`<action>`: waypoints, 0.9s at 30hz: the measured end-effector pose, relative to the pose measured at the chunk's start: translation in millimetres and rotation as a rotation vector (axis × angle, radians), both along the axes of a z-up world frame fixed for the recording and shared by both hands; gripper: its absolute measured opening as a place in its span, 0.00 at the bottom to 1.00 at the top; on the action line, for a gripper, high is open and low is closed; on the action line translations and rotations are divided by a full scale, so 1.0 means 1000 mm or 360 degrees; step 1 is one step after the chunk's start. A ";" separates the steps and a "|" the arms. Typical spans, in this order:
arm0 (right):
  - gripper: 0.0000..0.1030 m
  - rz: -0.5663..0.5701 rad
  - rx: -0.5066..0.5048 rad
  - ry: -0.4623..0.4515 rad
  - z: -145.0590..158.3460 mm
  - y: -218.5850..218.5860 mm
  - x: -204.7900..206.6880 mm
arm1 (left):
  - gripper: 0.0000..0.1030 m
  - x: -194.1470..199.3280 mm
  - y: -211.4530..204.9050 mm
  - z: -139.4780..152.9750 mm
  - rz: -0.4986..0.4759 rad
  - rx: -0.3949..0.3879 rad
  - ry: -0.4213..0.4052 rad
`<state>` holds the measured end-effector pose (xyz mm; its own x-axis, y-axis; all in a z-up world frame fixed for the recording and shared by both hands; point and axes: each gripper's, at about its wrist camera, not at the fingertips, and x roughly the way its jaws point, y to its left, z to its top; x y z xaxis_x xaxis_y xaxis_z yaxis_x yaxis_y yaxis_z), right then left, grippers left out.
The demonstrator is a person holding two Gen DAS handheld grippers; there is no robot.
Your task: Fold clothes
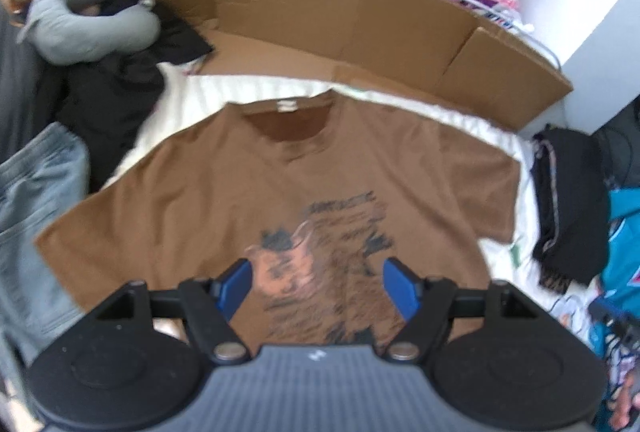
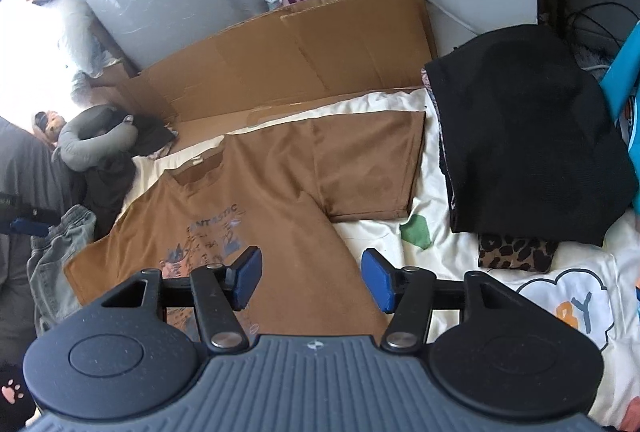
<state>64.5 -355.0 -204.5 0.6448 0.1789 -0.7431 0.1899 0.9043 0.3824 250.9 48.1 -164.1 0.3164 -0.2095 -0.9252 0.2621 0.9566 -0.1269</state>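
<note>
A brown T-shirt with a dark print on its chest lies spread flat, front up, on a cream sheet. Its collar points away from me and both sleeves are laid out. My left gripper hovers over the printed chest, jaws open, nothing between the blue pads. In the right wrist view the same T-shirt lies below my right gripper. That gripper is open over the shirt's right side near the edge, below the right sleeve, and holds nothing.
Flattened cardboard stands along the far side. A grey neck pillow and black clothes lie far left, with light jeans at the left. A black folded stack over leopard-print cloth sits right of the shirt.
</note>
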 end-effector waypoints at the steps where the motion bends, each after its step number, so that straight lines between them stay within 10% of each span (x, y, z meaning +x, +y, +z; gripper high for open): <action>1: 0.60 -0.0008 0.0000 0.0001 -0.003 -0.002 0.002 | 0.72 0.004 -0.006 -0.003 -0.0009 -0.0004 -0.0002; 27: 0.60 -0.0222 0.0040 0.0067 -0.099 -0.023 0.076 | 0.72 0.109 -0.152 -0.098 -0.0304 0.0102 -0.0043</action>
<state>140.8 -378.4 -303.7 0.6329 0.1085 -0.7666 0.3297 0.8581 0.3937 359.7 -103.4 -261.8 0.3017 -0.2094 -0.9301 0.4423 0.8950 -0.0580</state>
